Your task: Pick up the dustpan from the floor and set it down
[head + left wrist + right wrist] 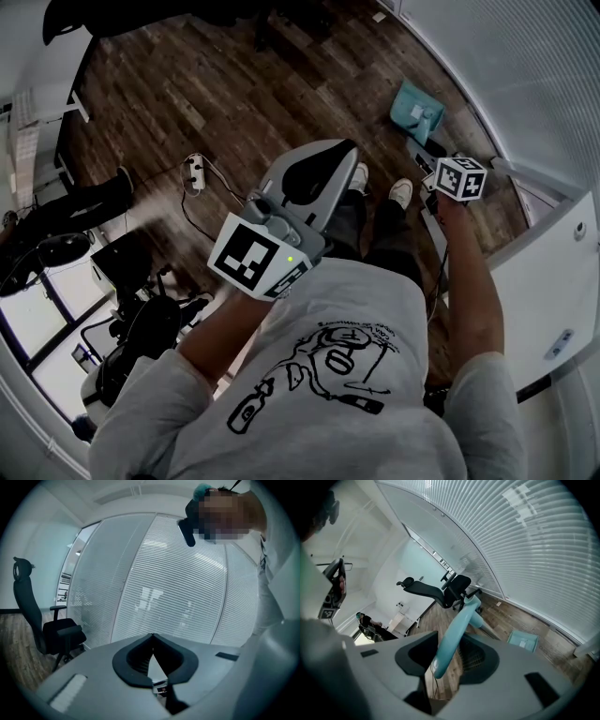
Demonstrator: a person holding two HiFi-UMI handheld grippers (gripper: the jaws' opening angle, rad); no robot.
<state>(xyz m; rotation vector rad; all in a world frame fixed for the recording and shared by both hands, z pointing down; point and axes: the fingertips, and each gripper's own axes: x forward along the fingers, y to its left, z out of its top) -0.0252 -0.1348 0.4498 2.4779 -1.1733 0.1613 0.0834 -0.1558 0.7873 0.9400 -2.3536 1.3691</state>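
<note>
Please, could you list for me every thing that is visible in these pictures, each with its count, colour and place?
dustpan: one, teal, on the floor near the blinds
handle: one, teal, rises from the dustpan into the right tongs
floor: one, brown wood, under everything
power strip: one, white, on the floor with cables
office chair: at least one, black, by the blinds
blinds: white, along the wall
other person: one, dark clothes, seated far off
shoes: two, white, on the floor below
T-shirt: one, grey with a black drawing
left tongs: one, grey, shut and empty
right tongs: one, grey, shut on the handle
</note>
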